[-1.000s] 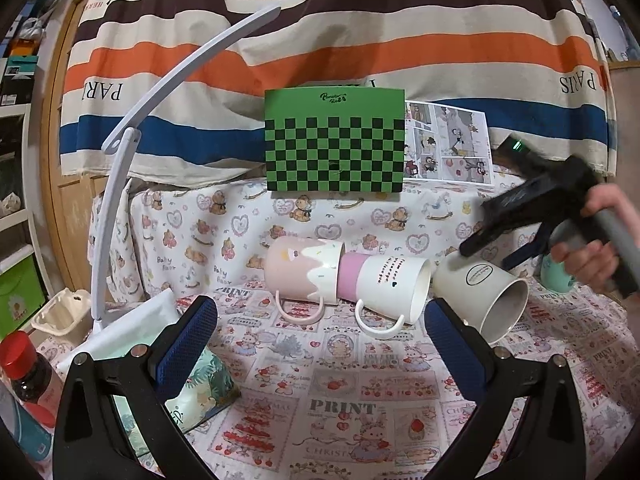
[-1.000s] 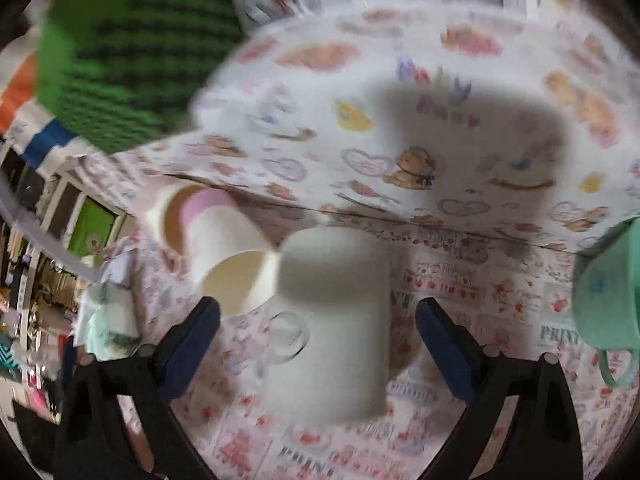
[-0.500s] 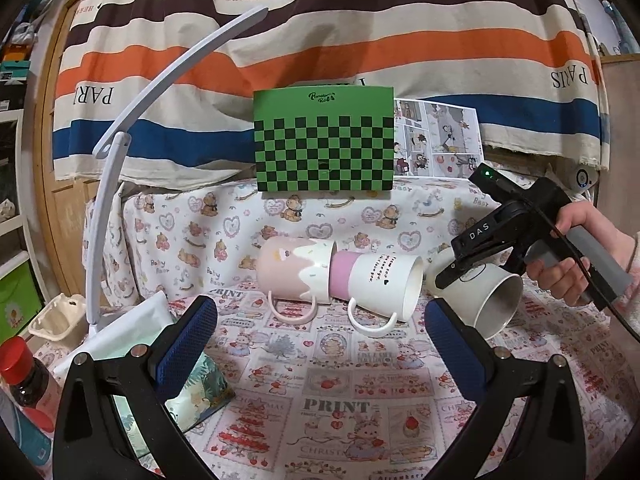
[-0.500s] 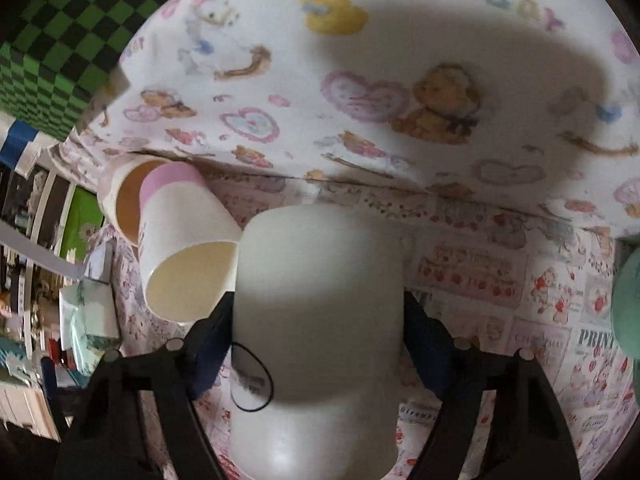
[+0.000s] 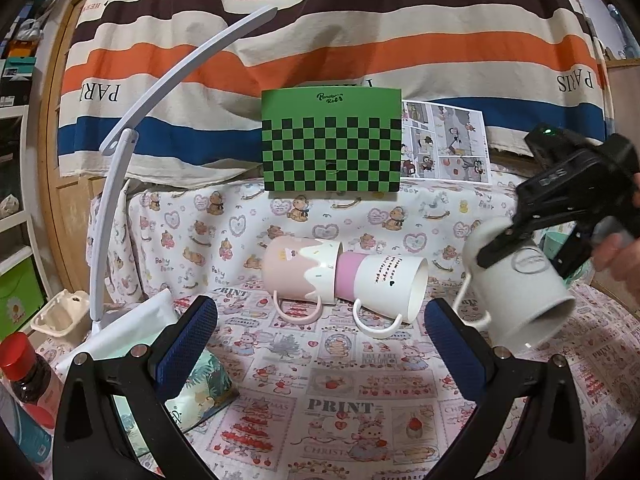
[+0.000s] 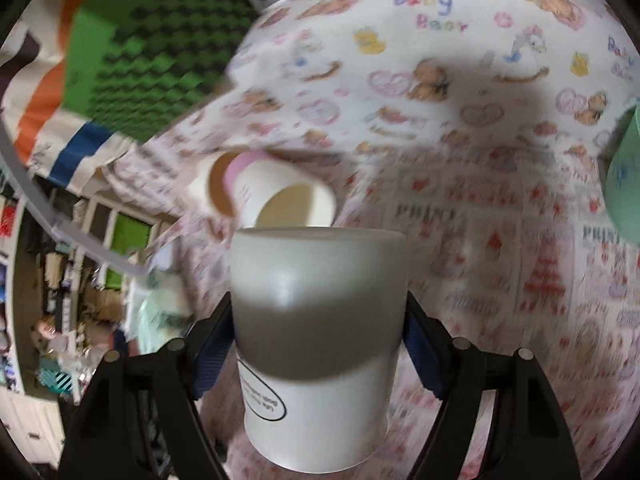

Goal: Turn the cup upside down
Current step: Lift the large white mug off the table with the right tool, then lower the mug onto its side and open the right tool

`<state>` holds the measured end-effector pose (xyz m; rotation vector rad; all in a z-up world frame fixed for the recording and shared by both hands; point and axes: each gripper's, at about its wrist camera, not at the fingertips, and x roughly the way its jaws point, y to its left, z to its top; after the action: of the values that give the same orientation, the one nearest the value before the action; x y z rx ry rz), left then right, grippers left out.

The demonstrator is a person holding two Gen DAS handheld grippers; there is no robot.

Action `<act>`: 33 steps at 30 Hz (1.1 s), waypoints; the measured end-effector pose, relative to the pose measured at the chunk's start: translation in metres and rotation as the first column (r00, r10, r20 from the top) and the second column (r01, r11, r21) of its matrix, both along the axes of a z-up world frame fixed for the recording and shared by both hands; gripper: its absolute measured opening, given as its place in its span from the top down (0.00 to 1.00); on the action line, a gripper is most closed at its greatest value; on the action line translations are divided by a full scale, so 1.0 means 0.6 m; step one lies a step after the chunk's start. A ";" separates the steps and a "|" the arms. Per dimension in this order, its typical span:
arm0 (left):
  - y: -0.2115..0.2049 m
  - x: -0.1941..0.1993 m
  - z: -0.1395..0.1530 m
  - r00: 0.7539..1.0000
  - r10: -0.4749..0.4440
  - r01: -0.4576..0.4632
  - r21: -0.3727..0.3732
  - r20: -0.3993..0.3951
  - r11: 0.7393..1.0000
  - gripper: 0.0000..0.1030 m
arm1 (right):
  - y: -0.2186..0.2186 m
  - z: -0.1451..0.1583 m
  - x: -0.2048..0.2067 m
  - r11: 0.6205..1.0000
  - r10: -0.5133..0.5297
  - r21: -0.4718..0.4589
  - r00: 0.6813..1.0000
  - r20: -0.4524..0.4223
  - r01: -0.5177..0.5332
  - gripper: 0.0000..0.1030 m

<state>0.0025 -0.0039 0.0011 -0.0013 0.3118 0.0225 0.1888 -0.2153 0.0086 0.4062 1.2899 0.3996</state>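
Left edge of the left wrist view: a red-capped bottle [image 5: 25, 372] stands at the table's near corner, with a beige tray [image 5: 60, 316] and the base of a white curved lamp arm [image 5: 120, 168] behind it. A patterned pouch [image 5: 200, 384] lies on the printed tablecloth [image 5: 340, 408] just beside the left finger pad.

The left gripper [image 5: 320, 336] hovers above the cloth with its jaws spread wide and nothing between them.

Centre: a green checkerboard card [image 5: 332, 148] stands upright at the back, a comic sheet [image 5: 446, 144] propped to its right. In front of it two mugs lie on their sides, handles down: a pink mug [image 5: 300, 268], and a pink-and-white mug [image 5: 380, 284] whose base is pushed into the pink one's mouth.

Right: the right gripper [image 6: 318, 352] is closed on a white cup [image 5: 520, 284], the blue pads pressing its two sides. The cup is lifted clear of the cloth and tilted, mouth facing down and to the right, handle on its left side. The right wrist view is blurred. A mint-green mug [image 6: 624, 176] stands at the far right; its footing cannot be determined.
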 end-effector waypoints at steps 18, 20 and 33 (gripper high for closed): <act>0.009 0.001 -0.001 1.000 0.018 -0.018 -0.008 0.000 1.000 0.00 | 0.027 -0.100 -0.076 0.993 -0.004 0.115 0.980 -0.199 0.027 0.26; 0.008 0.001 -0.001 1.000 0.017 -0.017 -0.004 0.001 1.000 0.00 | 0.030 -0.099 -0.077 0.996 0.001 0.092 0.984 -0.178 0.016 0.24; 0.008 0.002 -0.001 1.000 0.020 -0.020 -0.005 -0.003 1.000 0.00 | -0.019 -0.004 -0.186 0.982 0.080 -0.189 0.893 0.443 0.005 0.03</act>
<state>0.0034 0.0008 0.0004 -0.0098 0.3145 0.0419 0.0771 -0.2268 0.0065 0.1166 0.8715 0.3751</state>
